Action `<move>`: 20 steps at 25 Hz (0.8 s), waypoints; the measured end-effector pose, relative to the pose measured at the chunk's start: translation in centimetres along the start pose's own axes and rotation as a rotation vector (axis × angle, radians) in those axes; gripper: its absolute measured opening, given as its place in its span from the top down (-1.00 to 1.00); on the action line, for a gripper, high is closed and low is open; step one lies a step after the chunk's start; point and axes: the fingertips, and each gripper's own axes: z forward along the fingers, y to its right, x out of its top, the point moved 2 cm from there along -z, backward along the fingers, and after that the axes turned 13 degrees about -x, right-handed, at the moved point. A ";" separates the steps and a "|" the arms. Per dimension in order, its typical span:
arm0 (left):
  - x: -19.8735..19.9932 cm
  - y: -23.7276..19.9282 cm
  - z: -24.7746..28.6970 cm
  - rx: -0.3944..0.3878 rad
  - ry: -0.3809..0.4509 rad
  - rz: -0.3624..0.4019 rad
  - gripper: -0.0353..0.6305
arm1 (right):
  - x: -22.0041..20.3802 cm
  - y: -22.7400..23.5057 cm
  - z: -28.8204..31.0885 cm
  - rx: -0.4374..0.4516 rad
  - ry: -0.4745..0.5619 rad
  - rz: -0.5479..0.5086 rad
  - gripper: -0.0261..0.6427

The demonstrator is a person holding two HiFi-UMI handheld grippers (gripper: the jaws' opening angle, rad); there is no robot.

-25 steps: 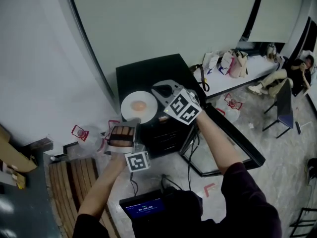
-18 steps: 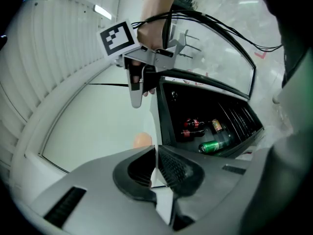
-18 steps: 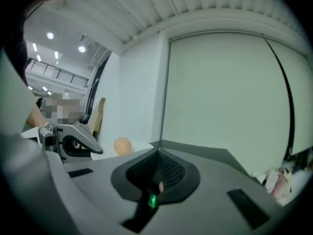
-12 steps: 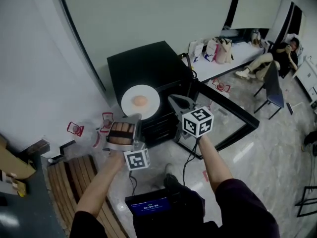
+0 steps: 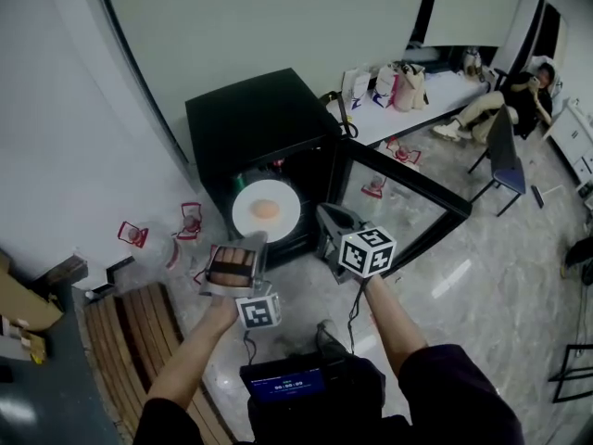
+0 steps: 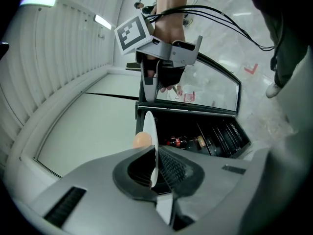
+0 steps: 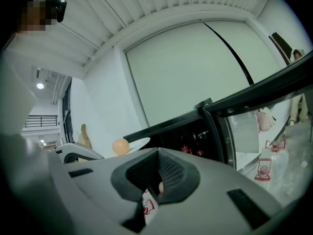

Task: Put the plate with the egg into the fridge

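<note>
A white plate (image 5: 266,209) carrying one egg (image 5: 266,209) hangs level in front of the open black fridge (image 5: 255,119). My left gripper (image 5: 252,241) is shut on its near rim. In the left gripper view the plate (image 6: 150,131) shows edge-on between the pads, with the egg (image 6: 142,140) on its left face. Bottles lie on the fridge shelves (image 6: 195,142). My right gripper (image 5: 327,215) is shut and holds nothing, just right of the plate, near the glass door (image 5: 403,202), which stands swung out. From the right gripper view, plate (image 7: 136,143) and egg (image 7: 120,146) sit at the left.
Red-printed plastic bags (image 5: 190,219) lie on the floor left of the fridge. A wooden bench (image 5: 120,341) is at lower left. Bags (image 5: 389,83) stand on a white ledge behind the door. A person (image 5: 519,95) sits beside a chair (image 5: 505,146) at far right.
The plate has come down from the level of the fridge top to the front of the open compartment. The right gripper has dropped, rolled and drawn back beside the door.
</note>
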 end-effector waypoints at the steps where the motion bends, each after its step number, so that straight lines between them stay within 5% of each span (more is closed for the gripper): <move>1: 0.2 0.3 0.3 0.001 -0.003 -0.009 0.84 | -0.3 0.2 -0.2 0.001 -0.002 0.001 0.90; 8: 0.8 4.0 6.6 -0.043 -0.065 -0.074 0.84 | -2.3 3.0 -0.8 -0.033 0.028 0.027 0.90; 20: -1.4 14.2 26.9 -0.182 -0.156 -0.079 0.84 | -10.8 9.2 3.5 -0.021 -0.025 0.046 0.90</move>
